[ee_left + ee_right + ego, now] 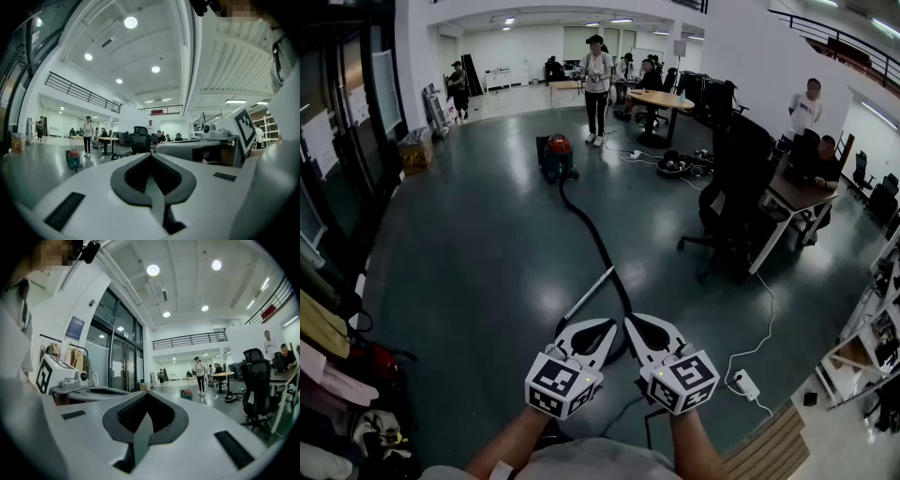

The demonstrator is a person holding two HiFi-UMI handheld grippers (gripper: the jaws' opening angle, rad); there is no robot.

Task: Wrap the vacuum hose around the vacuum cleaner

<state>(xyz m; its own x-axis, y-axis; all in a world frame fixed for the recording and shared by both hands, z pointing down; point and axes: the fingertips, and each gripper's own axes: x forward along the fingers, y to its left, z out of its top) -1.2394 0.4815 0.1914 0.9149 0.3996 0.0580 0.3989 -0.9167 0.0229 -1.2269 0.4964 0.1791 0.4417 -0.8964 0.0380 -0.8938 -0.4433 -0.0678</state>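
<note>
In the head view, the red-topped vacuum cleaner (pixel 557 156) stands on the dark floor, well apart from both grippers. Its black vacuum hose (pixel 592 234) runs out from the vacuum cleaner in one long curve and passes under the grippers at its far end. A metal wand (pixel 589 293) lies just beside that far stretch of hose. The left gripper (pixel 600 334) and right gripper (pixel 643 332) are held level, side by side above the hose end farthest from the vacuum cleaner. A black office chair (pixel 736 202) stands off to the right of the vacuum cleaner, and a standing person (pixel 597 84) is just beyond it. In the left gripper view, the jaws are pressed together with nothing between them, and the vacuum cleaner (pixel 73 158) shows small, to the left of the jaw line. In the right gripper view, the jaws are likewise pressed together and empty, and the vacuum cleaner (pixel 187 393) shows far ahead, slightly right of the jaw line. Judged from this layout, no wrapping has begun: the hose lies fully extended and neither gripper holds it. The next move calls for spreading the jaws, lowering onto the free hose end, and carrying it back to the vacuum cleaner.
</note>
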